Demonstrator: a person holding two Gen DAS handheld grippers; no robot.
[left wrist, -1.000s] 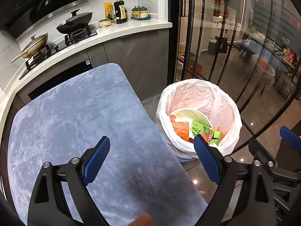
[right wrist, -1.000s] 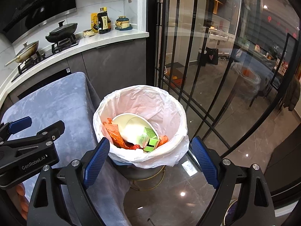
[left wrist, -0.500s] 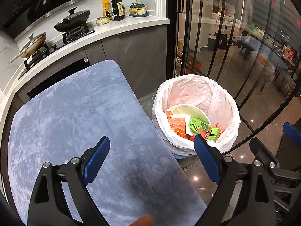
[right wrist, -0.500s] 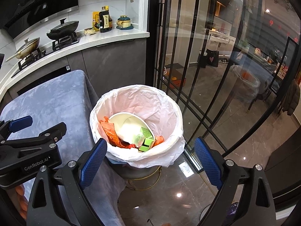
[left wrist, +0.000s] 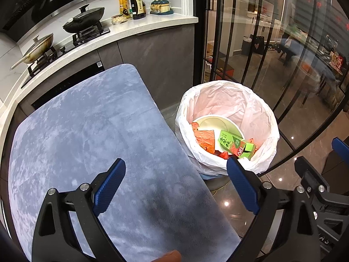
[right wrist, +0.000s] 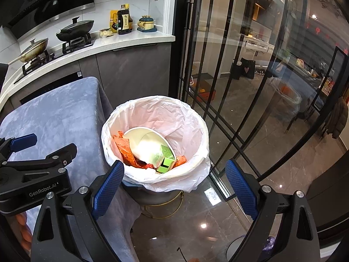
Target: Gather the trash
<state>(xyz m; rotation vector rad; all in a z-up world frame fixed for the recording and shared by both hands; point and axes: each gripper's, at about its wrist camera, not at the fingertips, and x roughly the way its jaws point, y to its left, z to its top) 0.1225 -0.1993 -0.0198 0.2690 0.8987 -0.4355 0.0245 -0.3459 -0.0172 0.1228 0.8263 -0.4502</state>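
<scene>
A bin lined with a white bag [left wrist: 231, 100] [right wrist: 157, 111] stands on the floor right of the table. Inside lie a white paper bowl [left wrist: 214, 123] [right wrist: 145, 140], a green carton [left wrist: 234, 144] [right wrist: 165, 158] and orange wrappers [left wrist: 205, 139] [right wrist: 125, 147]. My left gripper [left wrist: 175, 184] hovers open over the table's near right edge, nothing between its blue pads. My right gripper [right wrist: 174, 185] hangs open above the bin's near rim, also holding nothing. The left gripper's body [right wrist: 32, 174] shows at the left of the right wrist view.
A table under a blue-grey cloth [left wrist: 87, 135] [right wrist: 54, 113] fills the left. Behind it runs a kitchen counter [left wrist: 130, 28] with pans, a stove and bottles. Black-framed glass doors [left wrist: 250, 43] [right wrist: 240, 65] stand just behind and right of the bin. Glossy dark floor [right wrist: 196, 224] lies below.
Both views have pulled back and slightly up from the bin, which now sits a little farther off. Both grippers stayed open and the bin's contents did not move.
</scene>
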